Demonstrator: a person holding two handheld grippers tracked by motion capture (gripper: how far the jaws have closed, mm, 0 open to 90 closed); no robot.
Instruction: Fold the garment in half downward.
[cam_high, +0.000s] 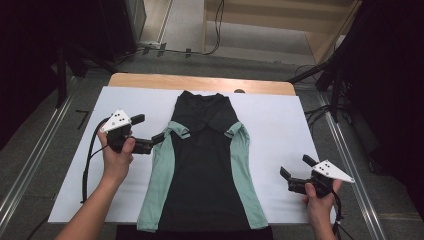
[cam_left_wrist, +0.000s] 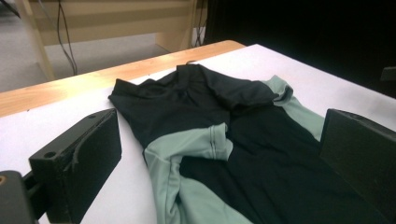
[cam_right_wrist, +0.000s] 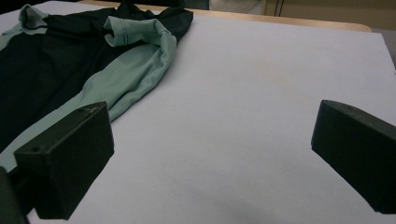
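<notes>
Two tongs, both spread wide and empty. Left tongs (cam_high: 150, 132) sit at the folded-in mint sleeve (cam_high: 179, 129) of the black shirt (cam_high: 205, 175), probably lined up to grab it, contact unclear. Right tongs (cam_high: 295, 170) hover over bare white surface (cam_high: 280, 125), well clear. Shirt lies flat mid-surface.

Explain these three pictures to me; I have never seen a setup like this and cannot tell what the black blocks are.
A person holds a handheld two-jaw gripper in each hand. The high view looks down on the table: the left gripper sits at the sleeve of a black and green shirt, which lies flat on a white sheet; the right gripper hovers beside it. The other two pictures come from cameras riding on the grippers. The black blocks are their jaws, spread apart. Nothing is held.
</notes>
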